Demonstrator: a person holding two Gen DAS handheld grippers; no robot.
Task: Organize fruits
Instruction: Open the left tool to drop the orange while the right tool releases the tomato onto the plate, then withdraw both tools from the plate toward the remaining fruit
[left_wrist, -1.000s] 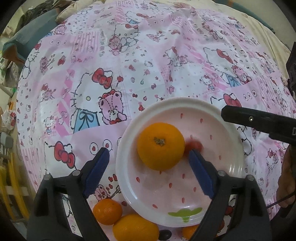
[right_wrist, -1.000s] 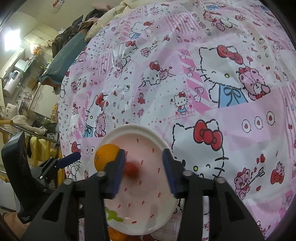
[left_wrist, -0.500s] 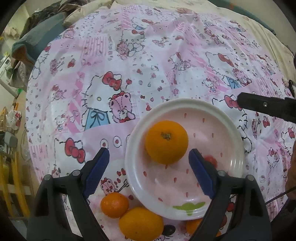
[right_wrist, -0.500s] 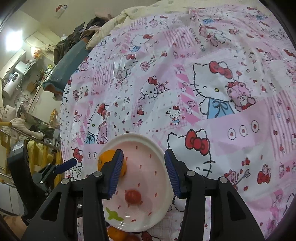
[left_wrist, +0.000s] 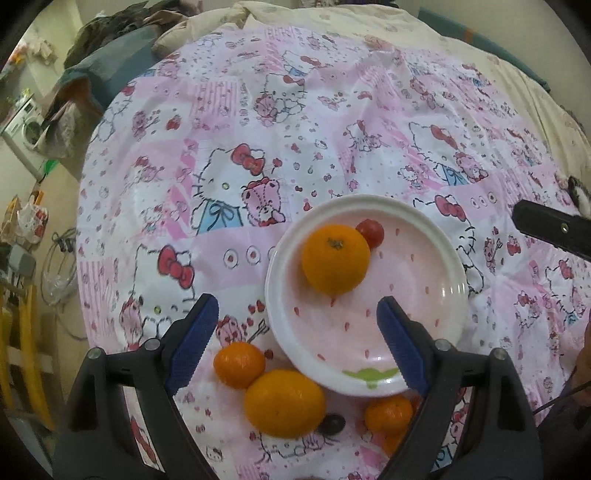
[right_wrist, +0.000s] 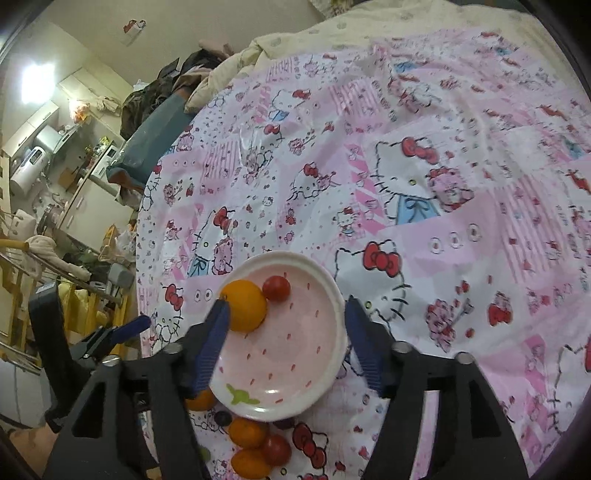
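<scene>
Both your claws stand released and carry nothing: the left claw (left_wrist: 297, 321) hangs above the near rim of the plate (left_wrist: 448, 254), and the right claw (right_wrist: 286, 332) straddles the same plate (right_wrist: 334, 295) from its own side.

Step in hand, as judged: fruit is being gathered onto the plate, with two pieces in and several still out. A large orange (left_wrist: 335, 258) sits ahead of your left claw, on the far half of the plate, with a cherry tomato (left_wrist: 370, 232) touching its far right side.

Outstanding items lie below your left claw on the patterned cloth (left_wrist: 258, 110): a small mandarin (left_wrist: 239, 364), a big orange (left_wrist: 284, 403) touching it, a dark grape (left_wrist: 332, 423) (partly hidden) and another mandarin (left_wrist: 388, 414) near the right finger.

Next move likely calls for lowering one claw back onto a loose fruit. All skins look smooth, round and prone to rolling.
</scene>
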